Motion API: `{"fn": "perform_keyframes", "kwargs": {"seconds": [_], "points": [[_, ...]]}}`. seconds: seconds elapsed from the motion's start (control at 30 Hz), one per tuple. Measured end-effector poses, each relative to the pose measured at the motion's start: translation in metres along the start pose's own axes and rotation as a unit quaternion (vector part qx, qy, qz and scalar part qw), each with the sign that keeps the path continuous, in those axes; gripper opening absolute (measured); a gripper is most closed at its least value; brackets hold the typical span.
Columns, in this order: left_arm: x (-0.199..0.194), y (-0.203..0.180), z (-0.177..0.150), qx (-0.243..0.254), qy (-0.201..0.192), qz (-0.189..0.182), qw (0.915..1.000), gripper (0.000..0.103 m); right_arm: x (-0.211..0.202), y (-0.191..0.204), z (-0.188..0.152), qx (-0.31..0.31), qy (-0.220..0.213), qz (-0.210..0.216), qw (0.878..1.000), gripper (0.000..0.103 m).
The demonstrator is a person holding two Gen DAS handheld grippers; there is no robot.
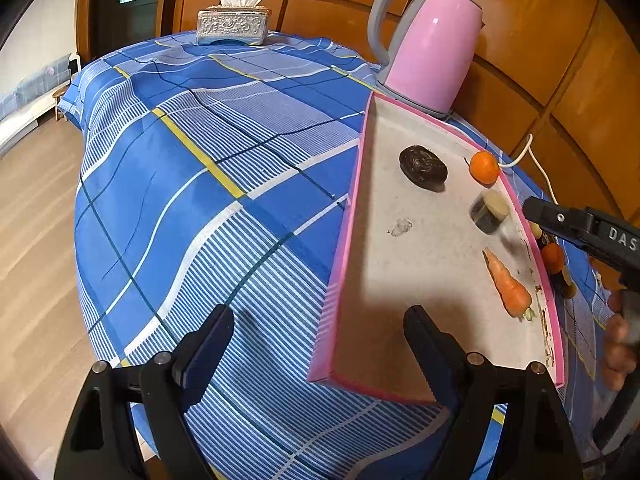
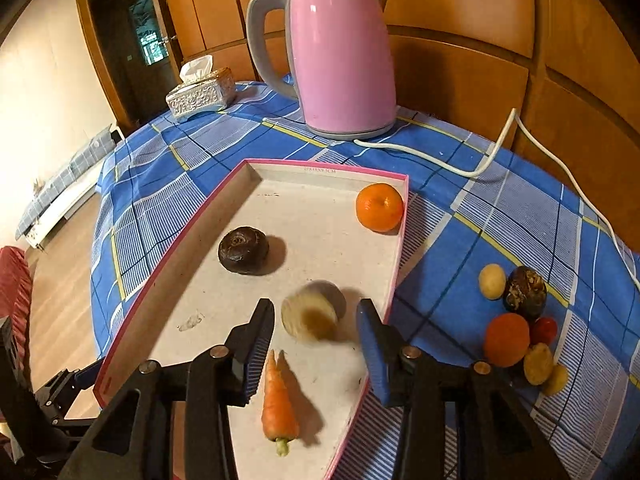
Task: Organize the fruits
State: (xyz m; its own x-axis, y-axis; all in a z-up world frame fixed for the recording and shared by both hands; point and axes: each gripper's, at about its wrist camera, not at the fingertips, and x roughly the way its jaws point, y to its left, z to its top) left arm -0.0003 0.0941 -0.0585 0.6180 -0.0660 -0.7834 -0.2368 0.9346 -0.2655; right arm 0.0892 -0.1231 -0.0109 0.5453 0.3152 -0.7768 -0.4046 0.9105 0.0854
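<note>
A pink-rimmed tray (image 2: pixel 180 264) lies on the blue checked tablecloth. In it are a tangerine (image 2: pixel 379 207) at the far right corner, a dark round fruit (image 2: pixel 243 256), a carrot (image 2: pixel 279 400) near the front, and a blurred pale-and-dark round piece (image 2: pixel 310 316). My right gripper (image 2: pixel 316 312) is over the tray, open, with that blurred piece between its fingers and a gap on each side. My left gripper (image 1: pixel 318 340) stands wide open across the tray's near left wall (image 1: pixel 352 240), one finger over the cloth and one inside the tray, holding nothing.
A heap of small fruits (image 2: pixel 520 320) lies on the cloth right of the tray. A pink kettle (image 2: pixel 340 56) stands behind the tray, its white cord (image 2: pixel 480 168) trailing right. A tissue box (image 2: pixel 202 92) sits at the far left. Wooden panels back the table.
</note>
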Motion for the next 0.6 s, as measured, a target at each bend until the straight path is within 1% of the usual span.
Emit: {"fn": "perform_keyframes", "kwargs": {"seconds": [0.13, 0.27, 0.43, 0.6], "points": [[0.000, -0.001, 0.000, 0.000, 0.001, -0.001, 1.0000, 0.087, -0.012, -0.008, -0.008, 0.017, -0.009, -0.005, 1.000, 0.043], [-0.001, -0.002, -0.001, 0.003, 0.002, -0.002, 1.0000, 0.087, -0.031, -0.021, -0.022, 0.036, -0.025, -0.022, 0.999, 0.043], [-0.002, -0.004, -0.002, 0.005, 0.002, -0.005, 1.0000, 0.087, -0.051, -0.051, -0.047, 0.079, -0.033, -0.061, 0.994, 0.043], [-0.002, -0.005, -0.002, 0.008, 0.001, -0.006, 0.9999, 0.087, -0.073, -0.084, -0.076, 0.127, -0.042, -0.117, 0.984, 0.043]]}}
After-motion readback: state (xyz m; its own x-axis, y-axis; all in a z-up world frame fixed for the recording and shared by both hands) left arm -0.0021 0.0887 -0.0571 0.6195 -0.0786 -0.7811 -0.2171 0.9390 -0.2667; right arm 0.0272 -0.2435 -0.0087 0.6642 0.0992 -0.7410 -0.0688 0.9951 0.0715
